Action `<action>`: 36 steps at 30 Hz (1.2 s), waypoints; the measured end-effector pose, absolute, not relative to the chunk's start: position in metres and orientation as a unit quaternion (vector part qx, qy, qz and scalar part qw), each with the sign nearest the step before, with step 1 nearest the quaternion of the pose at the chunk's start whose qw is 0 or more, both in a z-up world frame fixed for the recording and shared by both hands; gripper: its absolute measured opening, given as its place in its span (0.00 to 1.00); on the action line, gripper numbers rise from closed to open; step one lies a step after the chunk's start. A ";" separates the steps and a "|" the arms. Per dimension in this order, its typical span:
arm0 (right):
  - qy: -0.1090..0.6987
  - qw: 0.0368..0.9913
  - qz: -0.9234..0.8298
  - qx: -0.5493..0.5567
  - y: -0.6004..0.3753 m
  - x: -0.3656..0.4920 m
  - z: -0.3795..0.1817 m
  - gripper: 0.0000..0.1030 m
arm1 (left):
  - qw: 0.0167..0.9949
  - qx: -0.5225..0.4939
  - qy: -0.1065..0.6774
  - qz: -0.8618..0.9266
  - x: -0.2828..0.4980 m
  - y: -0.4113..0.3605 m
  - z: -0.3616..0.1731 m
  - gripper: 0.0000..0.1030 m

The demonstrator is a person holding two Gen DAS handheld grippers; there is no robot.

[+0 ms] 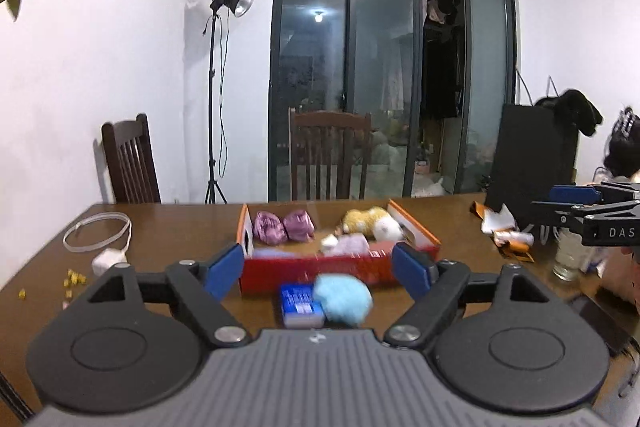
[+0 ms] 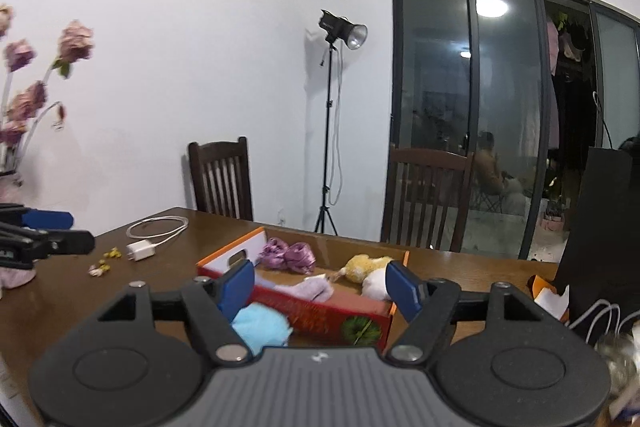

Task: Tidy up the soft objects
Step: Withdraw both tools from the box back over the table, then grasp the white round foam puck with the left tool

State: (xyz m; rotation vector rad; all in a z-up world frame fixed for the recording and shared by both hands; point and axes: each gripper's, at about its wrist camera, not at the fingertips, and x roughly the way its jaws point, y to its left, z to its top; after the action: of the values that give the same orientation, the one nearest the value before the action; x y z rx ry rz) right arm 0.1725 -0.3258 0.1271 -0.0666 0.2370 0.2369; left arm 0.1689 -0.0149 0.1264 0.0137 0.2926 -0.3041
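A red and orange cardboard box (image 1: 340, 263) (image 2: 320, 311) lies open on the brown table (image 1: 160, 227). Inside it are two purple fabric bundles (image 1: 284, 225) (image 2: 286, 253), a yellow and white plush (image 1: 366, 219) (image 2: 364, 265) and a pale pink soft piece (image 1: 352, 243) (image 2: 316, 287). A light blue fluffy ball (image 1: 342, 301) (image 2: 262, 327) rests on the table in front of the box, beside a blue tissue packet (image 1: 298, 303). My left gripper (image 1: 318, 269) (image 2: 68, 231) hangs open above the ball, holding nothing. My right gripper (image 2: 320, 291) (image 1: 560, 201) is open too and empty, off to the right.
A white charger with coiled cable (image 1: 108, 261) (image 2: 140, 251) and yellow crumbs (image 1: 74, 279) lie at the left. A glass (image 1: 570, 255), torn orange wrappers (image 1: 504, 231) and a black box (image 1: 532, 155) stand at the right. Two wooden chairs (image 1: 328, 151) and a light stand (image 2: 332, 131) are behind the table.
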 end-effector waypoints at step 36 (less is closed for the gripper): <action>0.216 0.968 0.126 -0.029 -0.294 0.092 0.003 0.79 | 0.950 -0.050 0.272 -0.144 0.151 -0.007 -0.001 0.95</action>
State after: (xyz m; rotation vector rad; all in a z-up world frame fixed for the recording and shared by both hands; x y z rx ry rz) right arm 0.0916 -0.2942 0.0027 -0.0595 0.4374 0.2549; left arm 0.1511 -0.0067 -0.0012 -0.1020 0.5538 -0.2924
